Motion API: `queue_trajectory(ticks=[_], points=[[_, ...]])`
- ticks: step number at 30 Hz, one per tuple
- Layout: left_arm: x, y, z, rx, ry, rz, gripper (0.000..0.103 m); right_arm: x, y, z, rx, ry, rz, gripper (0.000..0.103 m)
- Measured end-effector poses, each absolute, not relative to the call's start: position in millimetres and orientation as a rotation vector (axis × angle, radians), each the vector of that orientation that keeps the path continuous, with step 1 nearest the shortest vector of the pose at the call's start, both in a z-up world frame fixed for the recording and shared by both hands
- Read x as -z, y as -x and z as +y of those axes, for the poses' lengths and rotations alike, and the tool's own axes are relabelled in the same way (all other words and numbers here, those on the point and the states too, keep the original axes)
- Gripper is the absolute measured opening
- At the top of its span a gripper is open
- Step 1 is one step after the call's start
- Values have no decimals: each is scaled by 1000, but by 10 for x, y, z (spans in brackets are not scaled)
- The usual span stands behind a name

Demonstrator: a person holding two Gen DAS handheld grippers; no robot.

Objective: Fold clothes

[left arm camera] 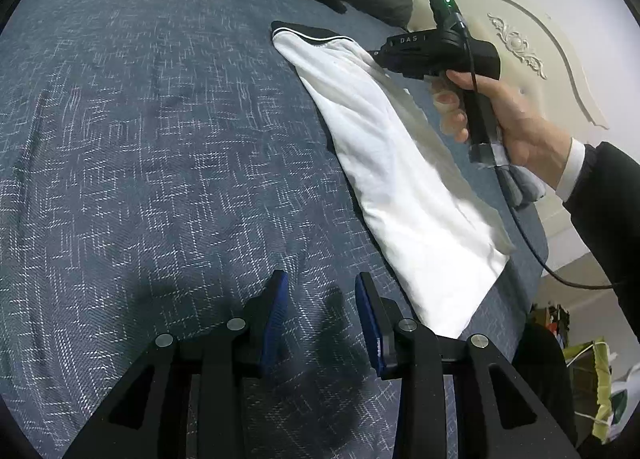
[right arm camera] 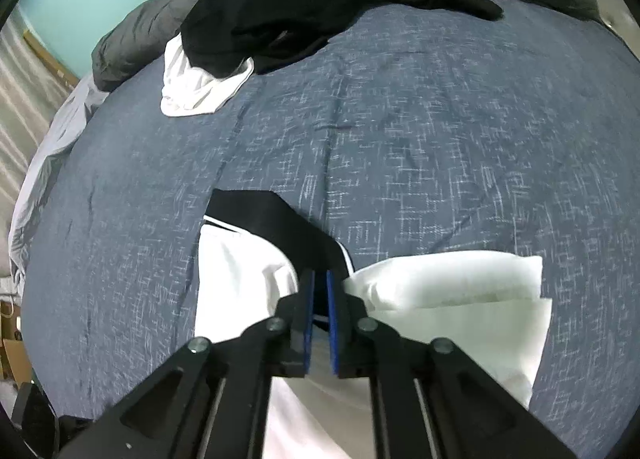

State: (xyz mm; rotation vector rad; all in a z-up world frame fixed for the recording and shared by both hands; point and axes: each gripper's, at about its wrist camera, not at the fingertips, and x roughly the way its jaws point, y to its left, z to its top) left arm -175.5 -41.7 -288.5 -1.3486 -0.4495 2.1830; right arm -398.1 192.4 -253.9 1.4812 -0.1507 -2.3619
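White garment with black collar (left arm camera: 400, 163) lies folded long on blue bedspread (left arm camera: 160, 139), 2 o'clock of left gripper (left arm camera: 322, 295), fingers part-open, empty. Right gripper (right arm camera: 321, 279) narrow, black collar trim between pads.

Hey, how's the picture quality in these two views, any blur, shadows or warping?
Left wrist view: strong fisheye bending, dark corners, a soft shadow on the blue bedspread near the fingers, white garment bright but readable. Right wrist view: same warping, slightly soft, garment's white cloth nearly washed out.
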Motion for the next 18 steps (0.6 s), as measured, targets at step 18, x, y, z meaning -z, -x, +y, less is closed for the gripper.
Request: queue_trajectory(ticks=[18], points=[[2899,1760,-402,-2176,1354,-449,38,2441,3523,1750,2326,-1275,-99,27]])
